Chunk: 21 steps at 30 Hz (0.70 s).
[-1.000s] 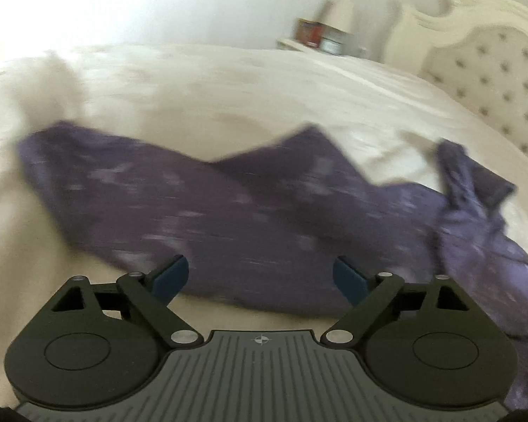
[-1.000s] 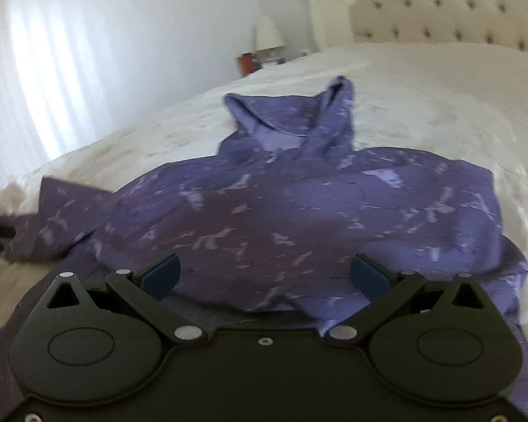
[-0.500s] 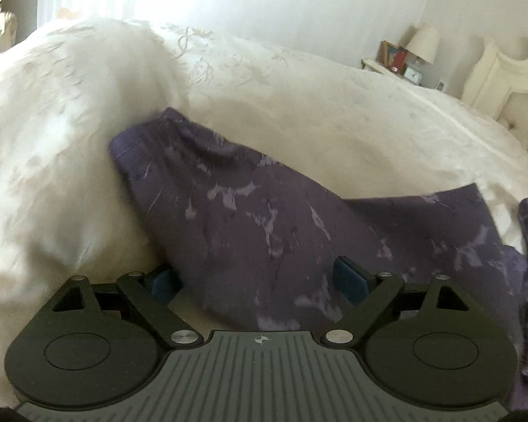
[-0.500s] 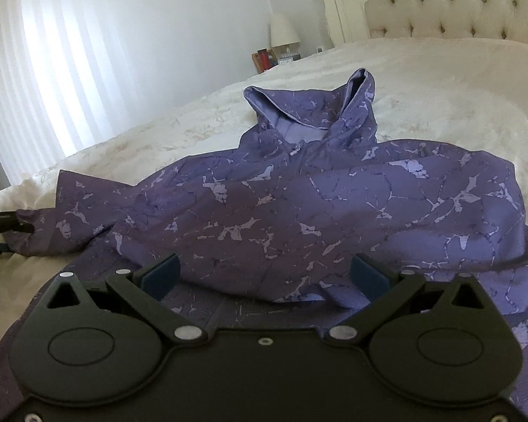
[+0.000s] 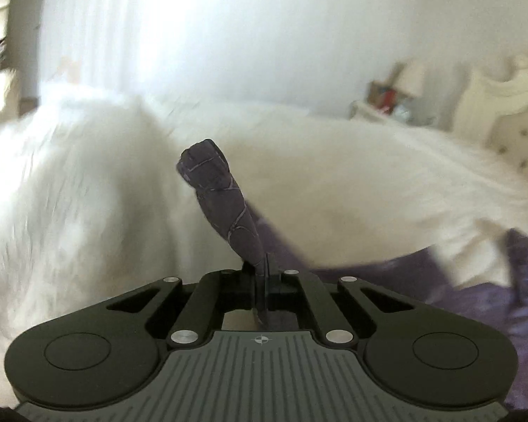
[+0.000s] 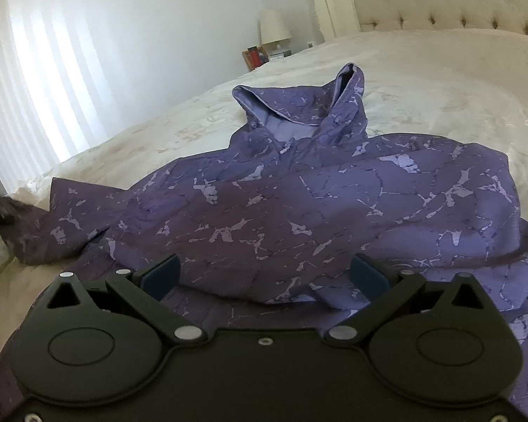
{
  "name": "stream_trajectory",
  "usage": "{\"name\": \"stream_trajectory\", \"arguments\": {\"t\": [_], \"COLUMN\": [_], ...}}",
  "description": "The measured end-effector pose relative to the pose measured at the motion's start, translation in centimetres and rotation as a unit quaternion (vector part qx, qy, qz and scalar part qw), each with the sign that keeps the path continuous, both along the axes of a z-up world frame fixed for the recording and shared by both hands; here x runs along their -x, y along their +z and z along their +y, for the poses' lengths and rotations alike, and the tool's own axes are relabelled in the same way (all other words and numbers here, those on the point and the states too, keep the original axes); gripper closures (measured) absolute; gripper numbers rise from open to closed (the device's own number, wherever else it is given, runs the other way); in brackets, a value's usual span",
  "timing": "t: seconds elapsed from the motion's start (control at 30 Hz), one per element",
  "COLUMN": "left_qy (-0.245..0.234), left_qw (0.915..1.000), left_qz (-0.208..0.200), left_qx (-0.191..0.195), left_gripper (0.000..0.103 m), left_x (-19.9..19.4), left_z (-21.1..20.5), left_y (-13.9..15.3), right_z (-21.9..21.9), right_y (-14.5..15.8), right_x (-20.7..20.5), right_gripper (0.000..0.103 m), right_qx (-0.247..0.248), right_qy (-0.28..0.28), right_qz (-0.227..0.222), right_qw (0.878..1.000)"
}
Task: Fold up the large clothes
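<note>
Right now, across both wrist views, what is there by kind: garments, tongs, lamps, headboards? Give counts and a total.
Garments: 1, the purple marble-print hooded sweatshirt, its sleeve end pinched in the left tongs.
Tongs: 2, left shut on the sleeve end, right tongs open above the fabric.
Lamps: 1, white-shaded bedside lamp.
Headboards: 1, cream tufted headboard.
Total: 5
</note>
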<state>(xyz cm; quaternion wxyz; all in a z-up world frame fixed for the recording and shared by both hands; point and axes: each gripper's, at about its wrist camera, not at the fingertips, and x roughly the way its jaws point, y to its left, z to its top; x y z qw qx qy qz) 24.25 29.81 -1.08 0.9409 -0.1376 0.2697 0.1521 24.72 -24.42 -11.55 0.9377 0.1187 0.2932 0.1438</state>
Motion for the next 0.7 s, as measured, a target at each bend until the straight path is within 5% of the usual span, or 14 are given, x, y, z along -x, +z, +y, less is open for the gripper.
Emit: {"name": "stream_trajectory", "arguments": {"t": [0.2,0.43,0.7], "left_qy": [-0.1,-0.219,-0.344], "left_qw": [0.9922,0.9634,0.9219], "left_qz": [-0.07,-0.153,-0.178], "left_qx": [-0.024,-0.02,-0.01], "left_gripper": [0.099,0.099,0.099], "left_x": [0.6,-0.2,-3.5], "left_z": [-6.5,-17.0,-29.7], "left_y": [7.9,14.9,15.4], "right_z": [-0.5,-2.4,-6.2], "right_y": [0.4,1.2,2.5], "right_x": [0.0,-0.1,-0.1], "right_gripper": [0.001,0.001,0.001], "right_qx": [0.012,0.012,-0.015], "right_qy": [-0.017,-0.05,-0.111], "right_qz": [-0.003,0.007,0.007], "right_qw": [1.0,0.999,0.994]}}
